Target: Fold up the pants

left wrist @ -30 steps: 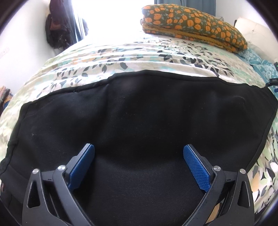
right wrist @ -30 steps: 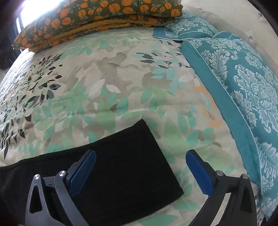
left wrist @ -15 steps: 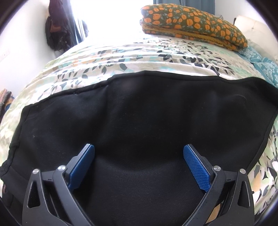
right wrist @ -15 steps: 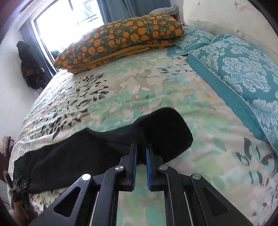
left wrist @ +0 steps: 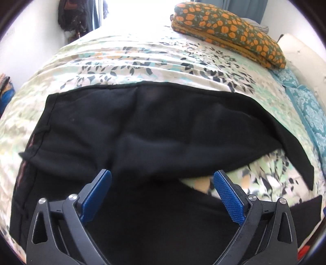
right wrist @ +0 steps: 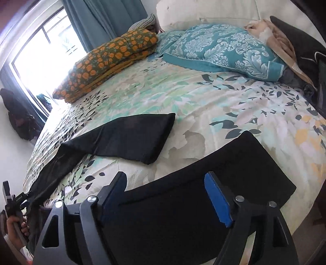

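Black pants lie spread across a leaf-print bedspread, the waistband toward 9 o'clock in the left wrist view and one leg running off toward 3 o'clock. The left gripper hangs over the near part of the cloth with its jaws wide apart, blue pads clear of the fabric and nothing pinched between them.

In the right wrist view the two legs lie apart: one leg end rests at about 10 o'clock from the centre, its hem squared off, and the other lies at 6 o'clock, directly under the right gripper. That gripper's jaws are opening; the cloth shows below and between them, but the pads do not press on it.

At the far left edge of the same view, a hand holds the other tool's handle beside the pants' waist end (the tool's fingers are too small there to read).

A folded orange-flowered quilt sits at 11 o'clock near the window, and a teal pillow lies at 1 o'clock against the pale headboard.
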`<state>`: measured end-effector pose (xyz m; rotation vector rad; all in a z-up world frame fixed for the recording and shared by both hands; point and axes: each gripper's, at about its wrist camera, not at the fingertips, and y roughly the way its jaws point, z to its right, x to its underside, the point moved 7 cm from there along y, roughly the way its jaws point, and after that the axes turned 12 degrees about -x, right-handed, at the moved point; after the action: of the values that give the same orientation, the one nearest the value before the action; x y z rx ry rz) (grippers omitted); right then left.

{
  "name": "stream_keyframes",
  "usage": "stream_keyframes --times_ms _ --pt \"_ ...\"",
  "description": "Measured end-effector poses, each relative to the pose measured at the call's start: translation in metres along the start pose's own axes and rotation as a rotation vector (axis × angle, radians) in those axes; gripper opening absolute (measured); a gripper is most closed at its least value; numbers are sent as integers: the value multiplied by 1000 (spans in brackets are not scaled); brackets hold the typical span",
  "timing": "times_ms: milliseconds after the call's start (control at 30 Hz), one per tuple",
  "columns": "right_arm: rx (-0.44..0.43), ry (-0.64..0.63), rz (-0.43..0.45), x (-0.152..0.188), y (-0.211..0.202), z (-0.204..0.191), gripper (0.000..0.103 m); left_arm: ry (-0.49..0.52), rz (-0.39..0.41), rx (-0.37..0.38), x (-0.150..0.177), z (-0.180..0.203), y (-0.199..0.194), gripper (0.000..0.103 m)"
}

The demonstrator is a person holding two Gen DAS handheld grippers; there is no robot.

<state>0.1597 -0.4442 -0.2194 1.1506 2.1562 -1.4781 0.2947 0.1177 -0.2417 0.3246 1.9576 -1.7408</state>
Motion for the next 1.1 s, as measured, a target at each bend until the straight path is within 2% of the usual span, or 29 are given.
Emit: stream_keyframes --times_ms 100,233,367,467,533,600,667,700,733,800,867,967,1033,1100 --pt "-34 -85 -25 28 4 -32 88 78 30 -12 43 8 -30 101" --pt "-120 -215 -94 53 26 -71 88 103 20 -11 83 18 -49 101" --pt "-129 -277 -110 56 46 -85 88 95 6 -17 91 25 -52 101" --pt "-144 -263 -120 54 53 -84 88 105 51 -50 82 30 -54 101" --pt "-164 -242 -139 56 56 -82 88 129 68 -77 80 35 -47 101" --pt "-174 -231 -153 58 57 -81 88 167 44 -118 88 41 -27 101" --pt "-159 -233 -171 61 59 -77 88 201 -2 -141 104 44 -1 102" --pt "-151 -227 -186 64 60 -75 88 166 54 -119 106 42 -2 102" --pt "-137 -219 -202 66 62 -70 88 143 76 -111 106 39 -5 103" --pt "-96 -192 -209 67 60 -59 88 143 29 -133 105 40 -6 102" --pt "-29 -175 -164 62 45 -47 88 142 10 -119 100 46 -19 101" --pt "77 -139 -129 58 24 -22 88 172 97 -57 96 65 -47 101" --pt "138 -74 -132 57 19 9 91 219 84 -24 102 82 -46 101" --pt "181 93 -156 60 20 56 91 274 15 -18 114 96 -28 101"
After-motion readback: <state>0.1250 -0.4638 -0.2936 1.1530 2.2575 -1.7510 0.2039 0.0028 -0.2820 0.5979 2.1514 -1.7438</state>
